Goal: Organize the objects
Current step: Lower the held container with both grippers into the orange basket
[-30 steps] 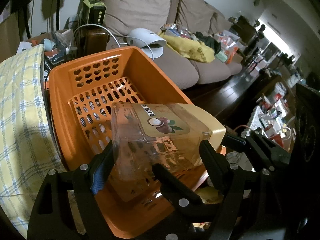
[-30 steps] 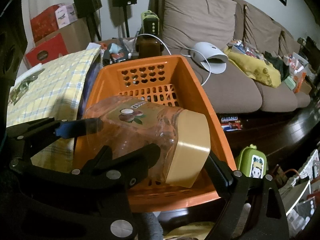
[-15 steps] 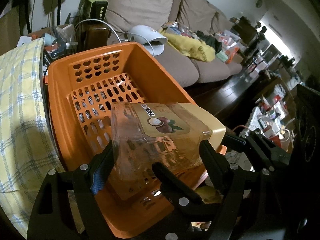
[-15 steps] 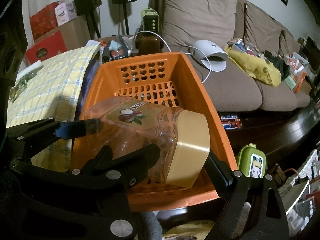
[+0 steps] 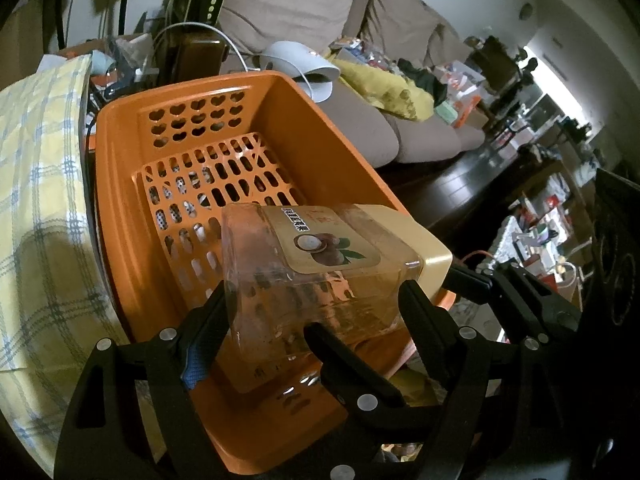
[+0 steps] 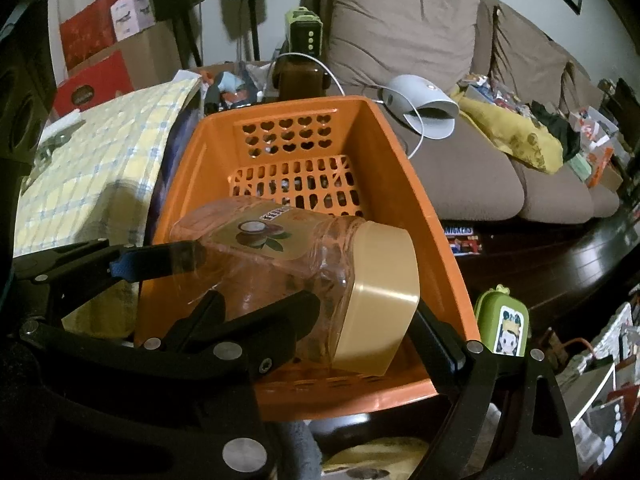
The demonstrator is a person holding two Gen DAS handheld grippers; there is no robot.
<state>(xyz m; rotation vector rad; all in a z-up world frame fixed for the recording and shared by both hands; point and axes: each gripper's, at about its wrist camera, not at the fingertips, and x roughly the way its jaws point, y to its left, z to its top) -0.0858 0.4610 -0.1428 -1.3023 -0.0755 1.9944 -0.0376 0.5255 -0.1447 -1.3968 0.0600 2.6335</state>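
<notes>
A clear plastic jar [image 5: 320, 264] with a tan lid [image 6: 380, 300] and a nut label lies on its side, held over an orange slotted basket [image 5: 168, 92]. My left gripper [image 5: 312, 304] is shut on the jar's clear body, one finger each side. My right gripper [image 6: 360, 316] is shut on the same jar at its lid end; one finger [image 6: 280, 320] lies under the body and the other [image 6: 440, 344] is beside the lid. The jar [image 6: 272, 264] hangs above the near half of the basket [image 6: 424, 208]. The basket's floor beyond it is bare.
A yellow checked cloth [image 5: 36, 184] lies left of the basket. A brown sofa [image 6: 460, 168] with a white device [image 6: 424, 104] and clutter is to the right. A green box [image 6: 502, 320] sits by the basket's near right corner. Speakers and cartons stand behind.
Both grippers and the jar have moved forward and slightly down over the basket. The grip on the jar is unchanged.
</notes>
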